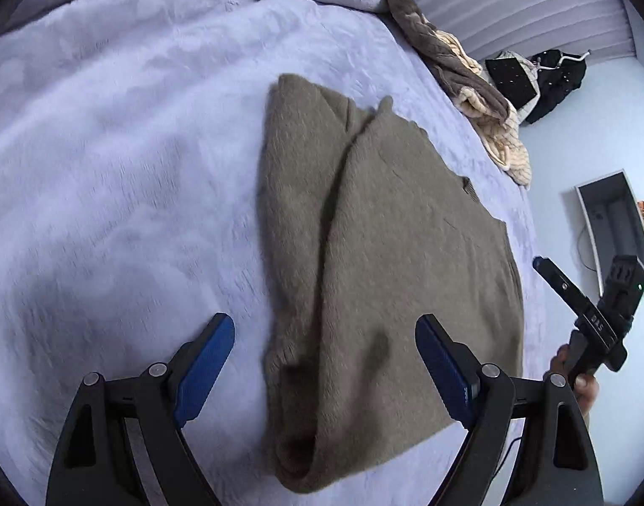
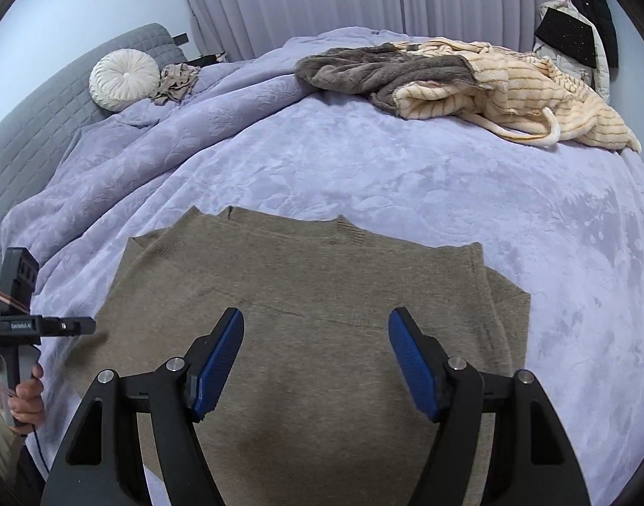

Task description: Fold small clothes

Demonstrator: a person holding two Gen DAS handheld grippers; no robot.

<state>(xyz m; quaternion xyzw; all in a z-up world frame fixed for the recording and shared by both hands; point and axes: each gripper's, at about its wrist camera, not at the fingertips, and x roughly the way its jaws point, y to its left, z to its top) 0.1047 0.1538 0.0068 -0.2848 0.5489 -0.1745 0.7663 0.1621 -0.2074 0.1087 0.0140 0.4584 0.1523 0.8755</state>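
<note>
olive-brown knit is what is lying under both tools: a sweater [image 2: 305, 308], partly folded, is resting flat on the lavender blanket [image 2: 406, 177] that is covering the bed. seen from the left wrist, a long fold ridge is running down the sweater's middle, with one side laid over the other.

the left hand-held gripper [image 1: 325, 329] is hovering above the near part of the sweater with its blue pads [image 1: 206, 362] standing wide apart and nothing between them; one pad is over bare blanket, the other over the knit. the right hand-held gripper [image 2: 316, 324] is likewise hanging over the sweater's body, pointing down toward it, its jaws spread and not pressing on any cloth.

in the left wrist view the right hand-held gripper is showing off to the right of the sweater's edge, carried by a hand [image 1: 575, 375]. in the right wrist view the left hand-held gripper is showing at the far left, beside the sweater's left edge, also carried by a hand [image 2: 24, 396].

beyond the right hand-held gripper, well apart from the sweater, a pile of cream striped and grey-brown clothes [image 2: 469, 80] is lying near the far edge of the bed. far off to its left, a round white cushion [image 2: 123, 78] is sitting against a grey headboard [image 2: 47, 114].
</note>
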